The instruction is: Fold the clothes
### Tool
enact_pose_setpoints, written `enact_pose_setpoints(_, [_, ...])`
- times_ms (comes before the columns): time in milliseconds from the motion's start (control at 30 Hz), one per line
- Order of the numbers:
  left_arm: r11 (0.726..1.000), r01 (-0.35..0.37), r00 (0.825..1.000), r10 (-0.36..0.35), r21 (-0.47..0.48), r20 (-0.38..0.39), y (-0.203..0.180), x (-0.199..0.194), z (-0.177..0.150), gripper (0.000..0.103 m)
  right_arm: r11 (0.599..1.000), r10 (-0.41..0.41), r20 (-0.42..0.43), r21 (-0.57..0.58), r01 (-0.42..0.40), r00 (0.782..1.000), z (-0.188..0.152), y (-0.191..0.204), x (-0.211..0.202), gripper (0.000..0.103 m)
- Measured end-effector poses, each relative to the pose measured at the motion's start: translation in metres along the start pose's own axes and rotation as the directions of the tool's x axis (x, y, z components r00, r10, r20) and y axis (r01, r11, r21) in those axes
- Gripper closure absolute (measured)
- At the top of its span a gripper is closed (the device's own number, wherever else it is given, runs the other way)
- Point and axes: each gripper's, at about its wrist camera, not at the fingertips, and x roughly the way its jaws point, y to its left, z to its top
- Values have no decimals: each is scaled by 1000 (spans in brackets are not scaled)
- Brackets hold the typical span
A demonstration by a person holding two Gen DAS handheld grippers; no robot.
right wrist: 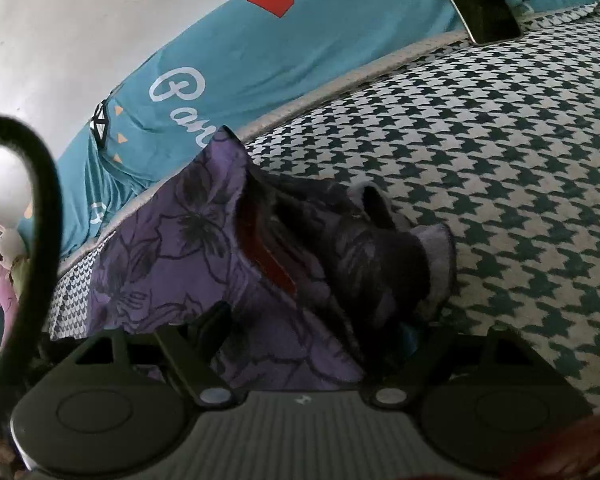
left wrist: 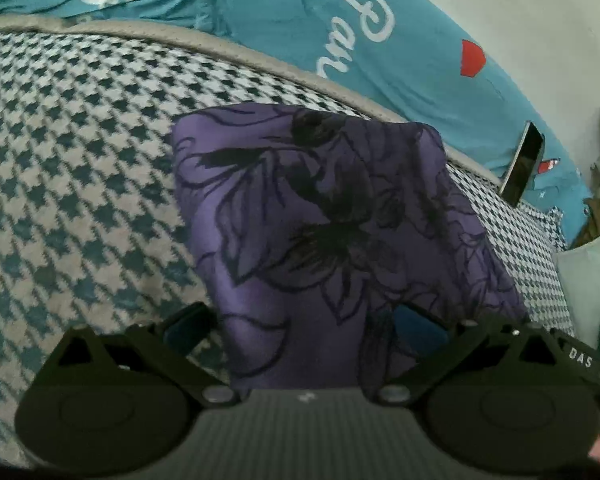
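A purple garment [left wrist: 320, 208] with black flower outlines lies folded into a rough rectangle on the houndstooth blanket [left wrist: 80, 160]. My left gripper [left wrist: 304, 324] is open, its fingers spread wide, and the garment's near edge lies between them and over the right fingertip. In the right wrist view the same garment [right wrist: 172, 240] shows its open side, with dark bunched layers and a red strip [right wrist: 268, 256] inside. My right gripper [right wrist: 314, 328] is open too. Cloth fills the gap between its fingers.
A teal sheet [left wrist: 300, 20] with white lettering runs along the blanket's far edge, against a pale wall [left wrist: 540, 8]. A dark phone [left wrist: 524, 164] leans on the sheet. A black cable [right wrist: 40, 200] arcs at the left, beside a plush toy [right wrist: 4, 256].
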Motion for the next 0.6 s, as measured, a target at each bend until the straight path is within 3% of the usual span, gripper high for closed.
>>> enact_pose_setpoints(100, [999,14,1000,-13,37,-2,-9,6,0,0,1000,22,-3,-4,-22,1000,0,5,7,36])
enact_pose_setpoints(167, [998,2,1000,-3,65,3,-16,8,-2,1,1000,20,-1,-10,-20,1000,0,8,11,39])
enact_pose_setpoints(267, [996,-23,1000,21,88,20,-23,8,-5,4,1000,23,6,-19,-23,1000,0,12,13,59])
enact_pose_setpoints(333, [995,-40,999,36,97,36,-27,6,-6,23,999,32,9,-18,-32,999,0,12,13,74])
enact_pose_setpoints(400, [994,-47,998,43,95,50,-28,1,-6,35,998,40,18,-41,-39,999,-1,16,12,79])
enact_pose_setpoints(600, [986,-103,988,86,130,130,-37,-20,-11,62,986,52,69,-159,-41,996,-4,39,-1,81])
